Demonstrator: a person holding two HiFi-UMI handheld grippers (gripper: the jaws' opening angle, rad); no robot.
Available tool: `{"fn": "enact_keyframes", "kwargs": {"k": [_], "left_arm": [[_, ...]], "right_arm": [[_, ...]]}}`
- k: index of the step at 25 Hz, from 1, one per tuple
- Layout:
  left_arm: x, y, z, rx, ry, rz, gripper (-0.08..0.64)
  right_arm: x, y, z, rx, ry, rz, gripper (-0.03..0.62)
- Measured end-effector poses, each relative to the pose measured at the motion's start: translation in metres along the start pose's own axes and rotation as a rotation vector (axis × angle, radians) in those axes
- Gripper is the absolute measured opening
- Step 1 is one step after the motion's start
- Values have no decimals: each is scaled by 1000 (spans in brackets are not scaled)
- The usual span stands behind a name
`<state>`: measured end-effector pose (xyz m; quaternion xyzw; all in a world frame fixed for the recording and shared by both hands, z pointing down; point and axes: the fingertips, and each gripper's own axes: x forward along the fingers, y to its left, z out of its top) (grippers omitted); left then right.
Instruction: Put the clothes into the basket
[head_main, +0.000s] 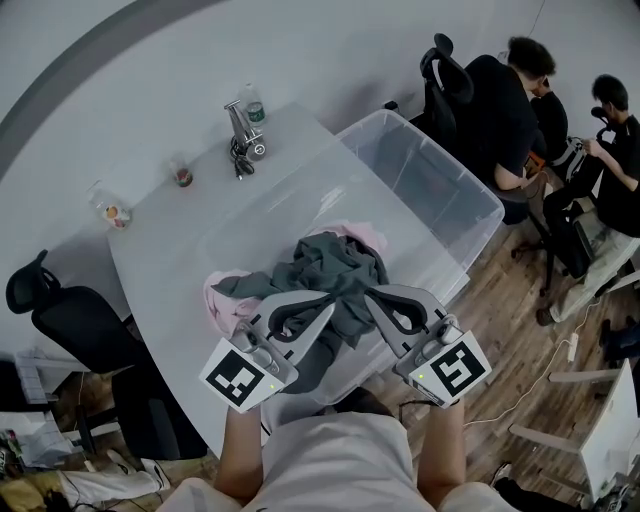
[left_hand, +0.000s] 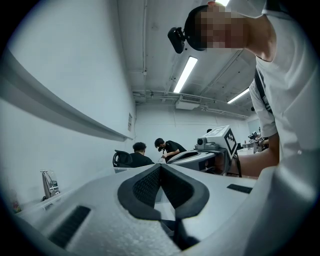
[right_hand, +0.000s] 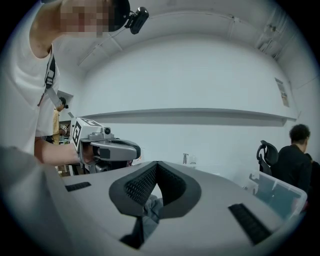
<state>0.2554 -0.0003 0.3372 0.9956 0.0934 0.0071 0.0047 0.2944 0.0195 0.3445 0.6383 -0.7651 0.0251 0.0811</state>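
Right gripper (right_hand: 156, 164) is pinching the grey garment (head_main: 330, 270) at the table's (head_main: 170, 230) near edge.
Soft, light and floppy, the garment is draping over a pink garment (head_main: 225, 300) and will likely be trailing, so a bunched middle fold looks like the best hold. Left gripper (left_hand: 161, 166) is sitting clenched with no cloth showing. The basket (head_main: 480, 215) is standing at the right edge.

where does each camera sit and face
head view: on the head, steeply down at table, grey cloth, basket; both forearms show
left gripper view: on left hand-held gripper, toward seated people; torso at right
right gripper view: on right hand-held gripper, toward wall; torso left, grips grey cloth
shared: each gripper view shows the other
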Motion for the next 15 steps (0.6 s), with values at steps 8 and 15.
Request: {"fn": "enact_keyframes", "kwargs": {"k": [8,15], "left_arm": [[-9,-8,1,3,-6,-15,5],[-13,-13,2,-1,-2,-23,5]], "right_arm": [[-4,13,4,-4,-8,-9,3],[-9,19,2,21,20,-27,3]]}}
